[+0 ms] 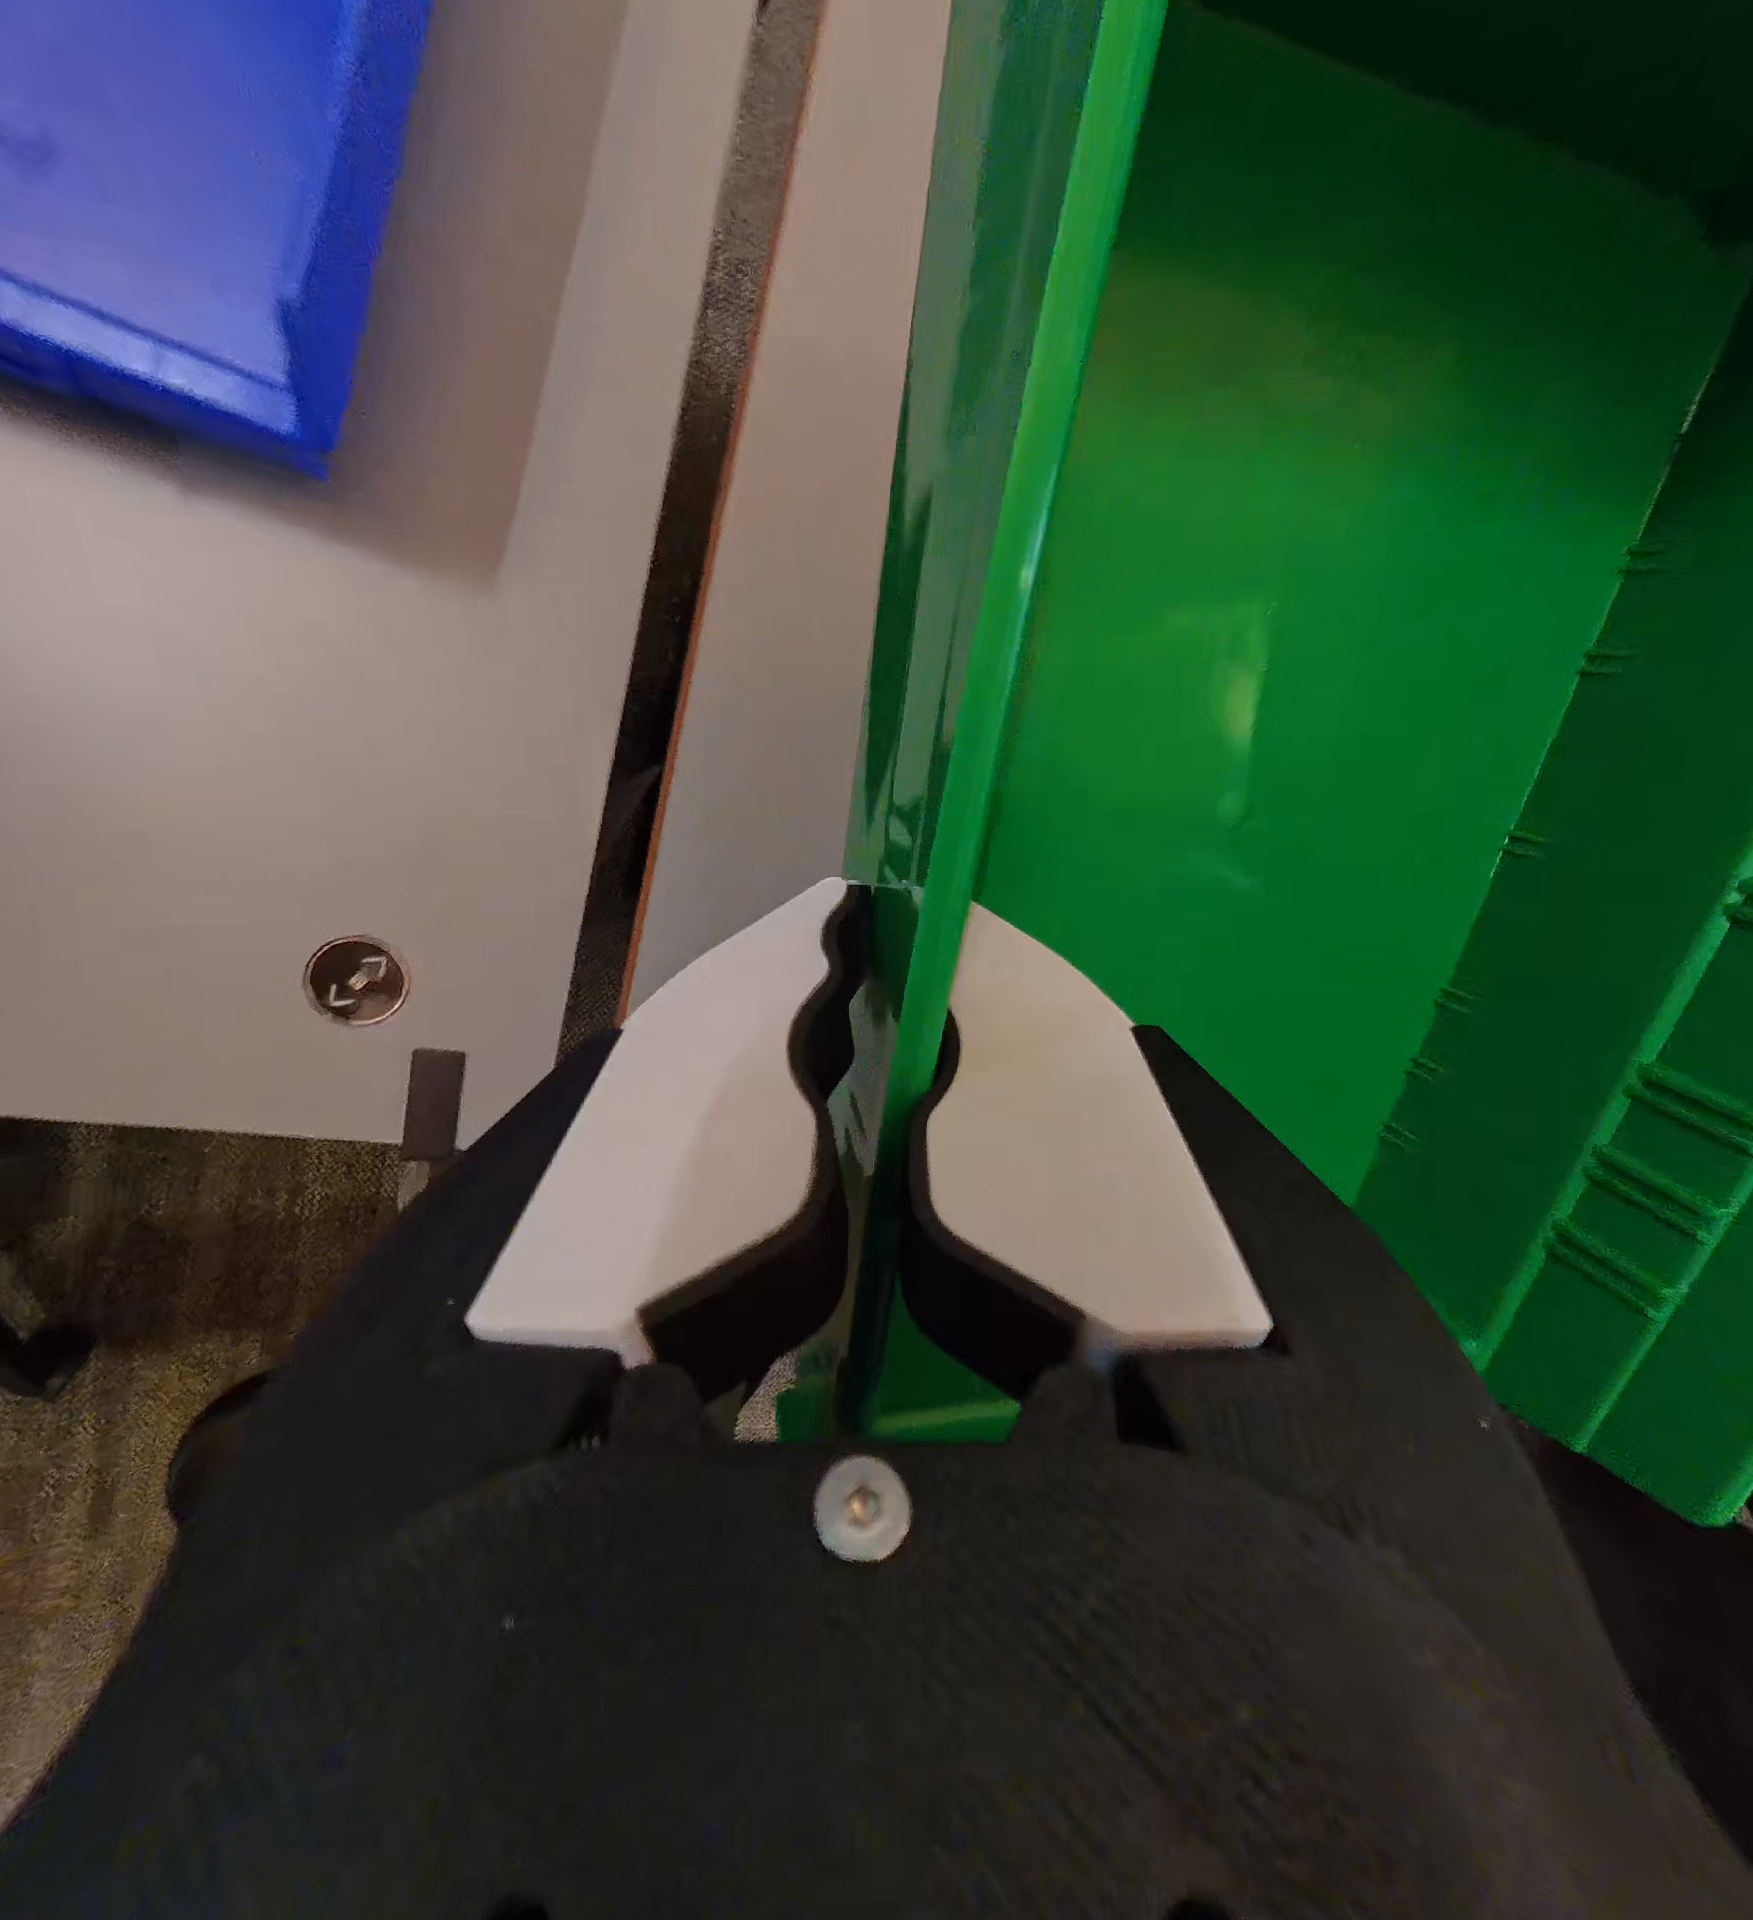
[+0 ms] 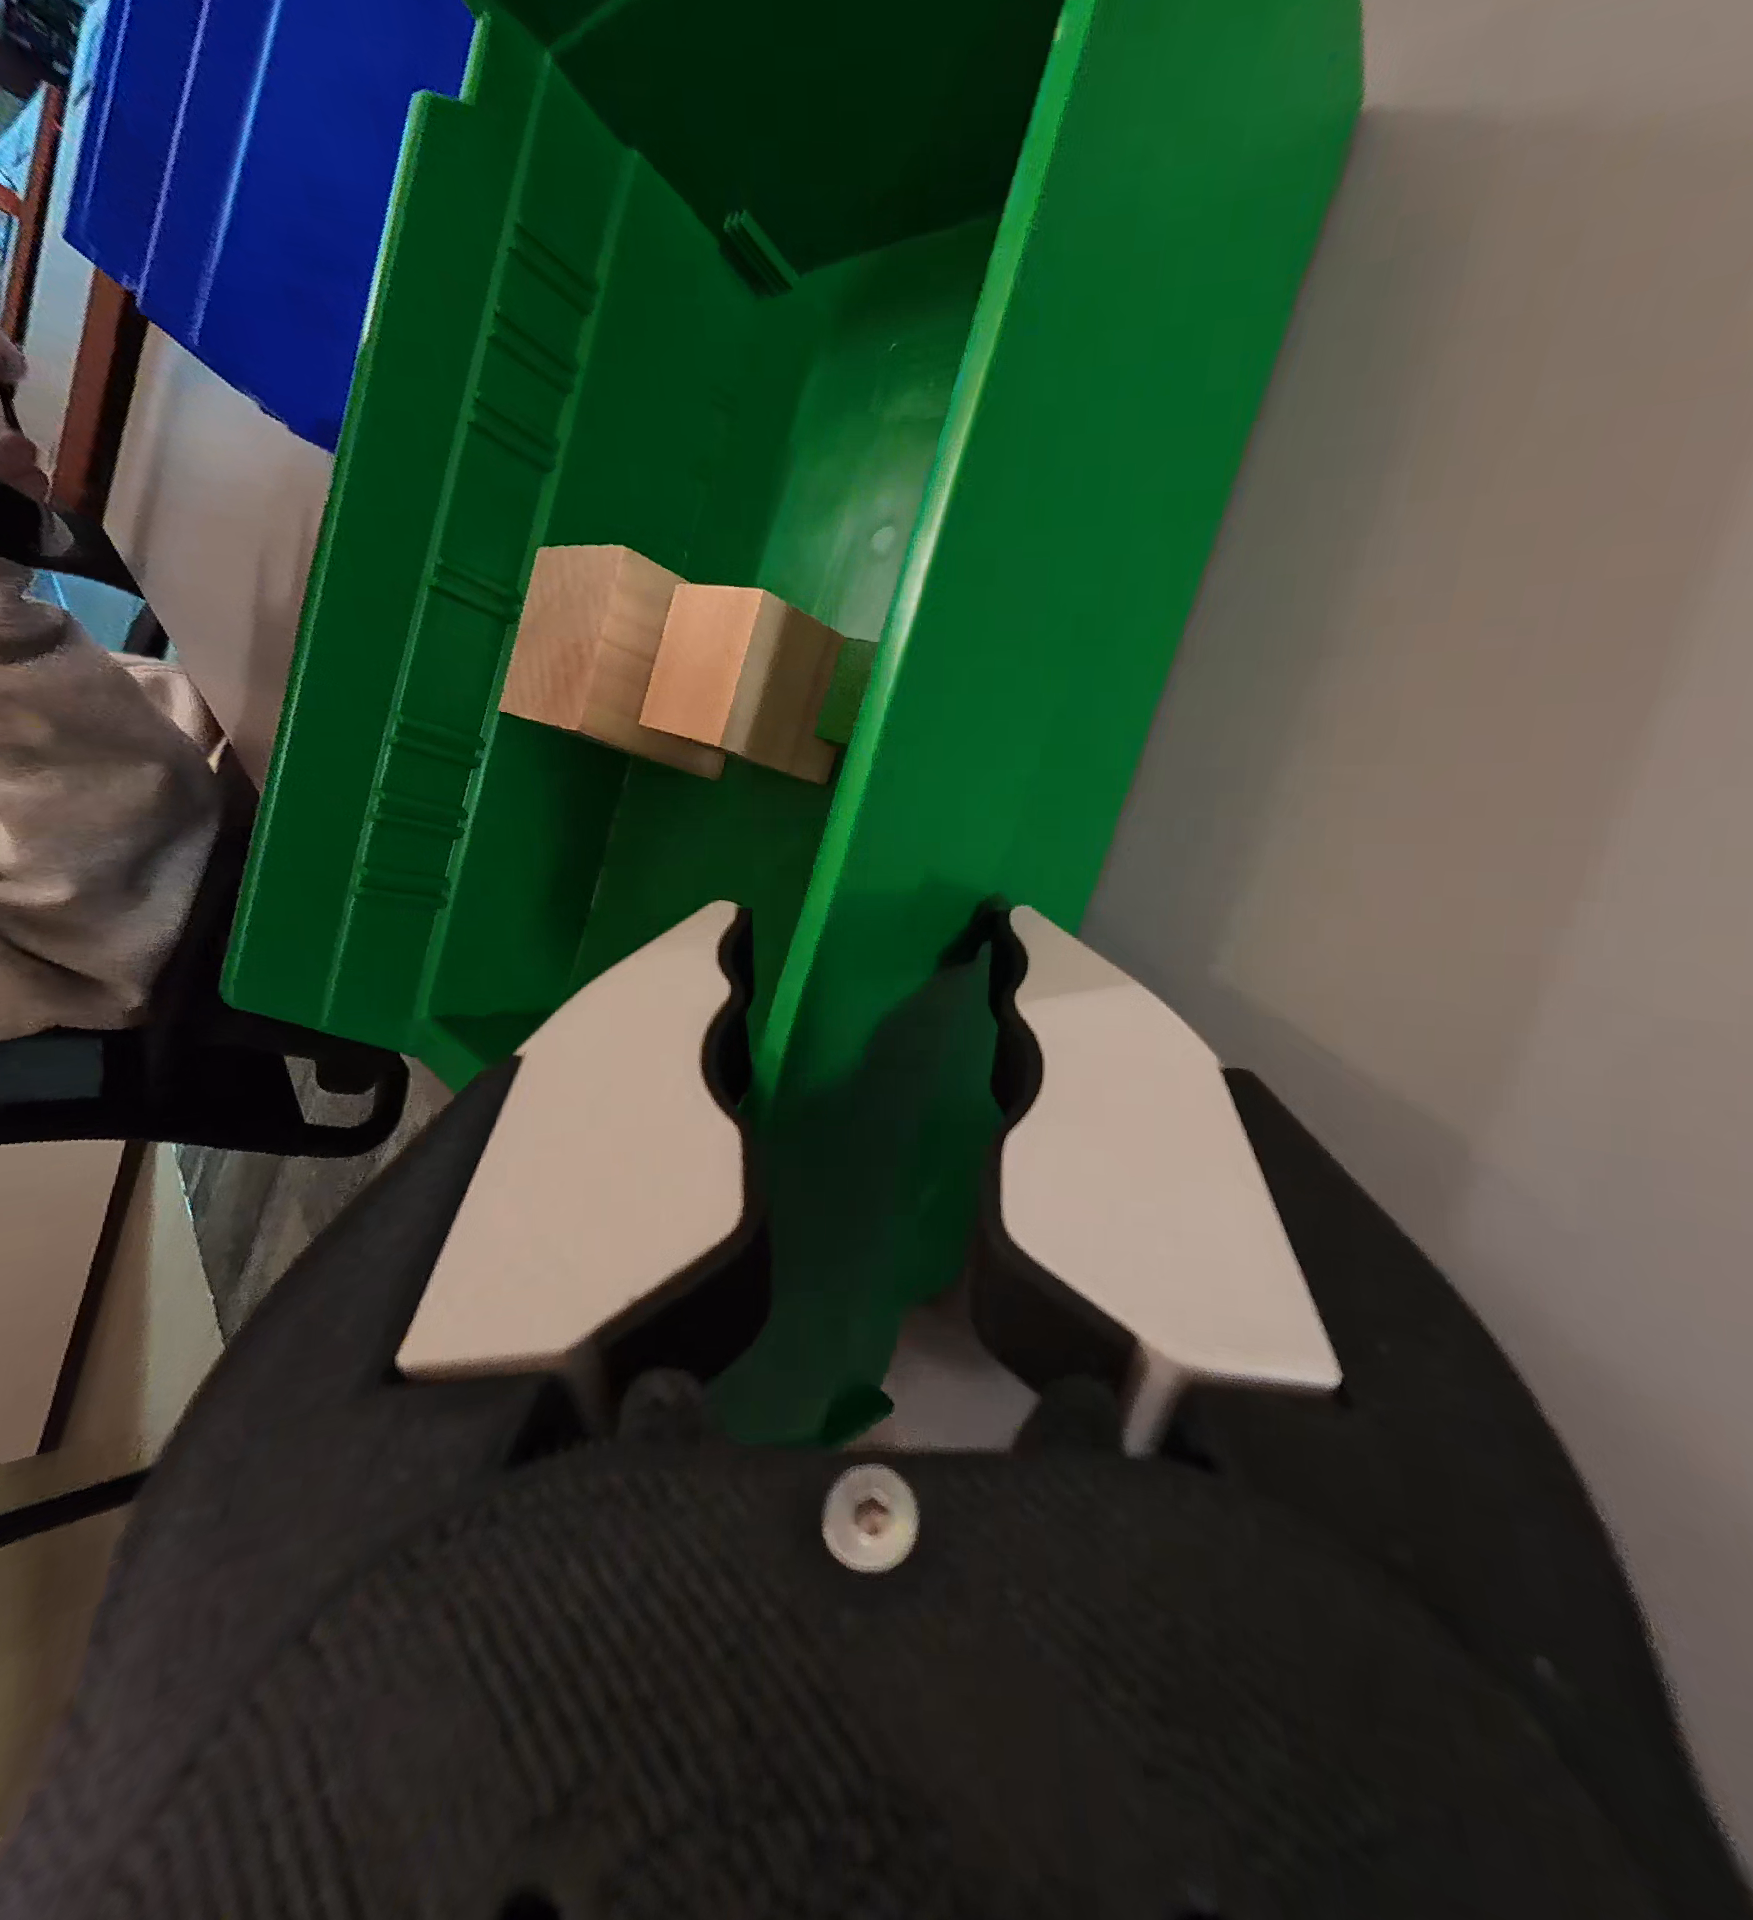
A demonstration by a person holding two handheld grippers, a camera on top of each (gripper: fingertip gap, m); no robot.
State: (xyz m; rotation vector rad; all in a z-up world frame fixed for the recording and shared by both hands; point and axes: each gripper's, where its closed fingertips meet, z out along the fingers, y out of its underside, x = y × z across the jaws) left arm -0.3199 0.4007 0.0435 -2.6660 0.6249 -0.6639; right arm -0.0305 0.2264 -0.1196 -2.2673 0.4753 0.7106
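Observation:
A green plastic bin (image 1: 1319, 623) is tipped, its open side towards both cameras. My left gripper (image 1: 893, 904) is shut on one thin side wall of the bin. My right gripper (image 2: 867, 935) is closed around the thicker rim of the opposite wall (image 2: 913, 623). Inside the bin, in the right wrist view, two pale wooden blocks (image 2: 581, 644) (image 2: 711, 665) lie against each other. A small green block (image 2: 851, 686) sits beside them at the wall. The blocks do not show in the left wrist view.
A blue bin (image 1: 124, 239) stands on the white table (image 1: 228, 727) to the left, and behind the green bin in the right wrist view (image 2: 228, 208). A gap (image 1: 685, 582) splits two tabletops. A person's grey sleeve (image 2: 41, 810) is at the left.

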